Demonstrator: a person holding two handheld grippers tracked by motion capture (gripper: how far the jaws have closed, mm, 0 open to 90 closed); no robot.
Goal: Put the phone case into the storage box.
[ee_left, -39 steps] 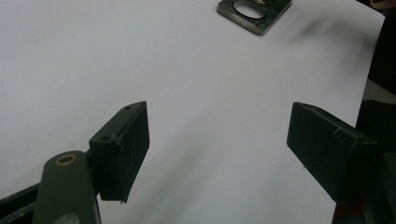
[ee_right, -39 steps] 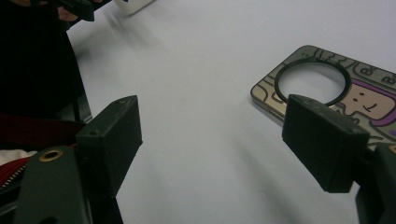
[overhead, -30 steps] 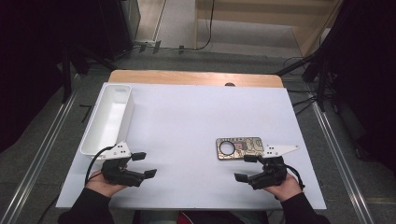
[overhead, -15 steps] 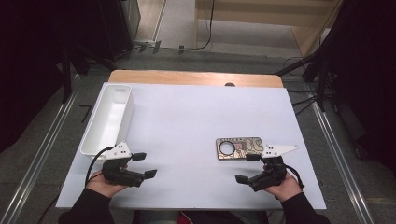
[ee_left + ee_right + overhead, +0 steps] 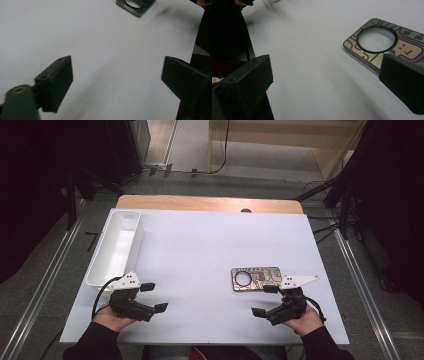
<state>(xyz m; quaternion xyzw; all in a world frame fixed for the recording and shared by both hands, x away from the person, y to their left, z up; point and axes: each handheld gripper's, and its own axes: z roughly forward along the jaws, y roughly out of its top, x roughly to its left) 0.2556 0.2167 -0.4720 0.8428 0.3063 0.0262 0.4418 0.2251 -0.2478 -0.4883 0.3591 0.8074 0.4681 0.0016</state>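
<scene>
Tray [image 5: 116,247], long, white and open-topped, lies along the left edge of the white sheet [image 5: 200,250], its length running away from the person. Just in front of its near end sits the left gripper [image 5: 154,297], held in the left hand [image 5: 111,316] at the sheet's near left corner. Its jaws point toward the middle of the sheet and stand wide apart; they have just been opening further, and nothing lies between them. In the left gripper view the two black jaws frame only bare white sheet, with a corner of the case [image 5: 136,5] showing far off at the top edge.

Toward the right, the case [image 5: 255,278] lies flat on the sheet, its long side running left to right. It is tan with dark line drawings and a purple patch, and a round black-rimmed hole sits near its left end. It is well apart from the tray and from the left gripper.

Just in front of the case, on its right, the right hand [image 5: 300,317] holds the right gripper [image 5: 264,300], which points leftward across the sheet. Its jaws are spread fully wide and grip nothing. In the right gripper view [image 5: 325,85] the case [image 5: 372,47] lies beyond the far jaw, near it but outside the gap, and bare sheet lies between the jaws.
</scene>
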